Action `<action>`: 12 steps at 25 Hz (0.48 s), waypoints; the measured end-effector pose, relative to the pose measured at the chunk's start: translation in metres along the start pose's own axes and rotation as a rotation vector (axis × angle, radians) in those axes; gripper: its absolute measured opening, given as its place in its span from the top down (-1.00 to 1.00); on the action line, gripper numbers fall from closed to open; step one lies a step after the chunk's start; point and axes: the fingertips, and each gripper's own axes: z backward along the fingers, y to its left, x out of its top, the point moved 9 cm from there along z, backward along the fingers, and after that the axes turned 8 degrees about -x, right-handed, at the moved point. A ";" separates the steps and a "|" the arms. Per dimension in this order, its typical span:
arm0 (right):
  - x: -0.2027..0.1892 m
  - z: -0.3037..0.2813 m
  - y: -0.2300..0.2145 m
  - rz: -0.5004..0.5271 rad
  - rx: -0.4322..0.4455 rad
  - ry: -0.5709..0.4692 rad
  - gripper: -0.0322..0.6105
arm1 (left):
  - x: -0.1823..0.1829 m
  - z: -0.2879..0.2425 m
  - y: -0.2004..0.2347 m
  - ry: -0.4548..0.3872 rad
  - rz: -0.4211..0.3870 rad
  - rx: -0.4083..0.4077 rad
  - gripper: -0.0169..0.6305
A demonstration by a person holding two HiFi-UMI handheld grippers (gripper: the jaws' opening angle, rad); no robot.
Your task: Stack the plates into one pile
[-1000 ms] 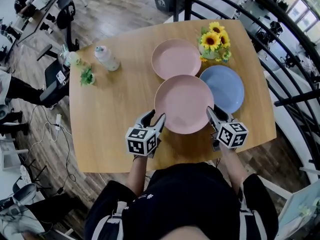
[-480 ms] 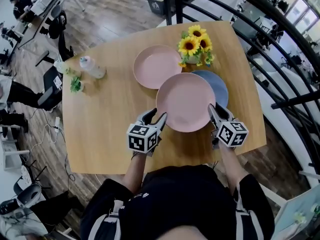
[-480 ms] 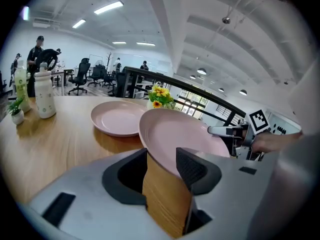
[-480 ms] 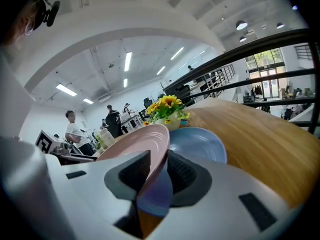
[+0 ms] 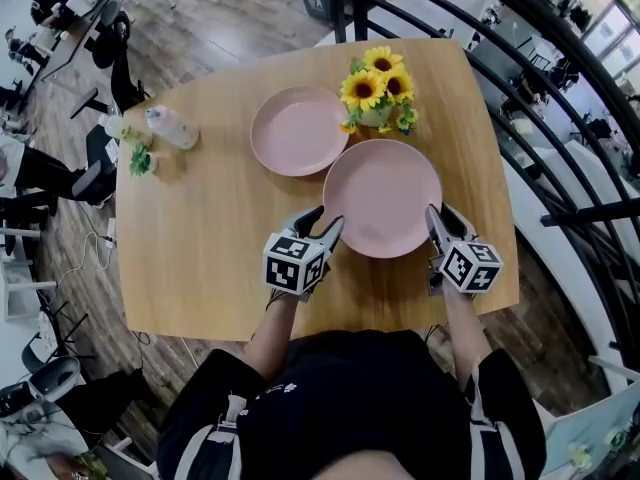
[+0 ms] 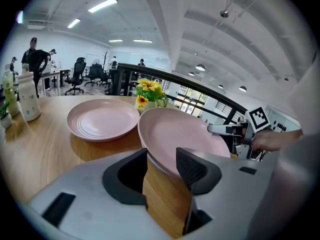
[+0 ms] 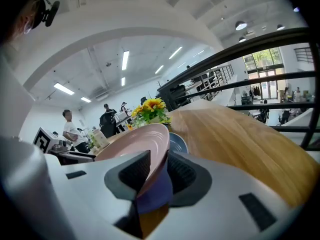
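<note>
A large pink plate (image 5: 382,198) is held level between both grippers, directly over the blue plate, which the head view hides. My left gripper (image 5: 326,228) is shut on its left rim and my right gripper (image 5: 437,220) on its right rim. In the left gripper view the pink plate (image 6: 185,134) has its near rim between the jaws of the left gripper (image 6: 162,166). In the right gripper view the blue plate (image 7: 178,143) shows just under the pink plate (image 7: 137,141), whose rim sits in the right gripper (image 7: 157,176). A second pink plate (image 5: 300,131) lies on the table behind and to the left.
A vase of sunflowers (image 5: 378,93) stands just behind the held plate. A white bottle (image 5: 170,126) and a small green plant (image 5: 135,158) sit at the far left of the wooden table (image 5: 220,238). A dark railing curves past the table's right side.
Both grippers have carried the large pink plate to the right, from beside the blue plate to right above it. The blue plate is now covered in the head view.
</note>
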 end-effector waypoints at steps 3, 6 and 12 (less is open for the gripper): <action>0.002 -0.001 -0.010 0.013 -0.003 0.008 0.57 | 0.003 -0.008 -0.004 -0.001 0.010 -0.002 0.44; 0.002 -0.004 -0.017 0.021 -0.005 0.019 0.56 | 0.004 -0.016 -0.006 0.019 0.002 0.008 0.44; -0.002 -0.014 -0.025 0.054 -0.016 0.044 0.56 | 0.001 -0.029 -0.005 0.074 -0.027 0.029 0.44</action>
